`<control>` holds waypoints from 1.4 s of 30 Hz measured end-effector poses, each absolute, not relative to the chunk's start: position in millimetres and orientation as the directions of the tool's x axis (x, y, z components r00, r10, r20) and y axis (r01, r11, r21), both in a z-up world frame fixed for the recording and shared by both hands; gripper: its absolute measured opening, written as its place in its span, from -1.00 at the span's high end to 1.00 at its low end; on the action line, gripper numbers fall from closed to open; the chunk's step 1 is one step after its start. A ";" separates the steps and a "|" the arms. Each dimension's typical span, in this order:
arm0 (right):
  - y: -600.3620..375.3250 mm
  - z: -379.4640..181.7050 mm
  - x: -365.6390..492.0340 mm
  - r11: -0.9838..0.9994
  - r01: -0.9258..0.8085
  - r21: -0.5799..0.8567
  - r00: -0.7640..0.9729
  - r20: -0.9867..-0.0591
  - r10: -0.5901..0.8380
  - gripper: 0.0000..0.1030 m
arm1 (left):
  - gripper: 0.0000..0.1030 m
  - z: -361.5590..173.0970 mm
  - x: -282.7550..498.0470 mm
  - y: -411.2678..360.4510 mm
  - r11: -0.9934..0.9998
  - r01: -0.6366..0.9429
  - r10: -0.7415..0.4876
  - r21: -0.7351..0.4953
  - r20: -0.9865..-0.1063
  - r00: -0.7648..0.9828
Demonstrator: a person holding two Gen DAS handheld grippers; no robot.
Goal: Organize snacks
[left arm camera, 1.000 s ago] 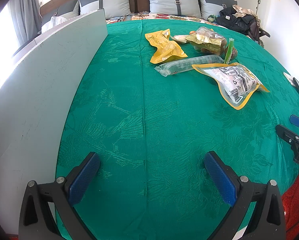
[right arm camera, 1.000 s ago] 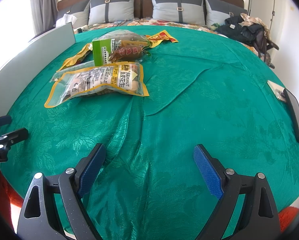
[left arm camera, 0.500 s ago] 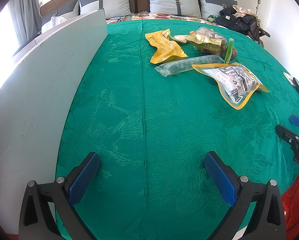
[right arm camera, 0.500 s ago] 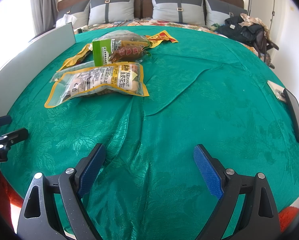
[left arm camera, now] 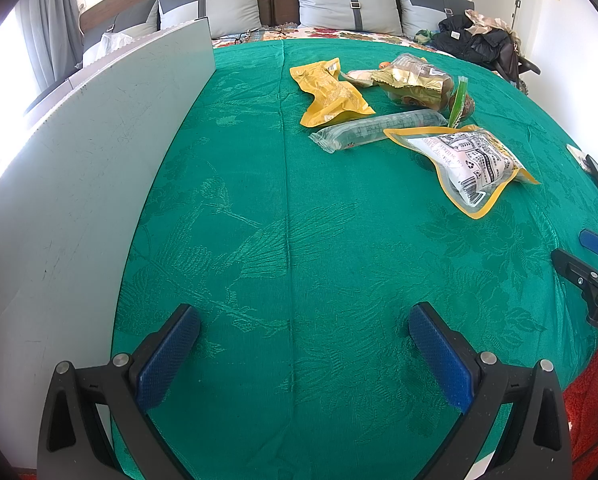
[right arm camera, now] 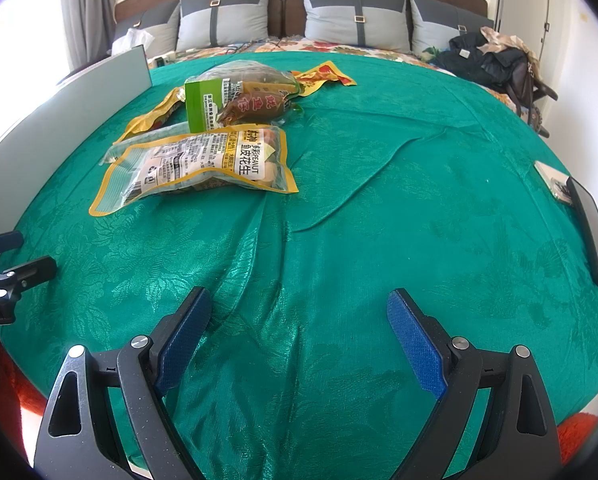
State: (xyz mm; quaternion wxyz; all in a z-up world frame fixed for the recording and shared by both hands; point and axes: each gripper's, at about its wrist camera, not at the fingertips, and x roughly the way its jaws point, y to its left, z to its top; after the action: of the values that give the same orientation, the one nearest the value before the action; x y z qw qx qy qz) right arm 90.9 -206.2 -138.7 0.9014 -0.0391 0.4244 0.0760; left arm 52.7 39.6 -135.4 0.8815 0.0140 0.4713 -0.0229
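Note:
Several snack packets lie on the green cloth. A yellow-edged peanut bag (left arm camera: 469,164) (right arm camera: 203,164) is nearest. Behind it are a long clear packet (left arm camera: 375,130), a yellow pouch (left arm camera: 329,94) and a gold-and-clear bag (left arm camera: 417,82). The right wrist view also shows a green-labelled bag (right arm camera: 239,98) and a red-yellow wrapper (right arm camera: 325,76). My left gripper (left arm camera: 303,334) is open over bare cloth, well short of the snacks. My right gripper (right arm camera: 299,320) is open too, nothing between its fingers, the peanut bag ahead to its left.
A tall grey board (left arm camera: 79,184) stands along the left edge of the cloth. A dark phone (right arm camera: 593,232) and a small card (right arm camera: 551,180) lie near the right edge. Pillows (right arm camera: 359,16) and a pile of dark clothes (right arm camera: 487,60) sit behind.

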 end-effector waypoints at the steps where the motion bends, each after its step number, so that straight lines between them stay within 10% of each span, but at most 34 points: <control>1: -206.0 -138.7 90.6 0.985 -0.170 -0.006 0.628 -0.771 0.104 -0.79 | -1.00 -135.4 52.7 39.6 0.999 0.054 -0.027 0.003 -0.832 0.555; 27: -205.6 -138.9 91.1 0.985 -0.171 -0.006 0.627 -0.772 0.104 -0.79 | -0.99 -127.2 60.5 44.5 0.996 0.063 -0.082 -0.059 -0.887 0.454; 33: -207.3 -136.4 90.8 0.982 -0.188 -0.006 0.626 -0.771 0.115 -0.79 | -0.99 -72.8 114.6 44.6 0.982 0.051 -0.183 -0.182 -0.844 0.504; 42: -209.5 -135.5 90.5 0.978 -0.208 -0.005 0.619 -0.774 0.128 -0.79 | -0.93 -80.4 248.5 24.9 0.999 -0.004 -0.046 -0.052 -0.913 0.405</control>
State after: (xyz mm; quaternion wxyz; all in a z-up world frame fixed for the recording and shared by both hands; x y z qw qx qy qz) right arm 90.5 -209.5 -135.5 0.8986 -0.0471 0.4260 0.0936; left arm 248.5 24.9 -80.4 0.8380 -0.0227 0.5451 -0.0126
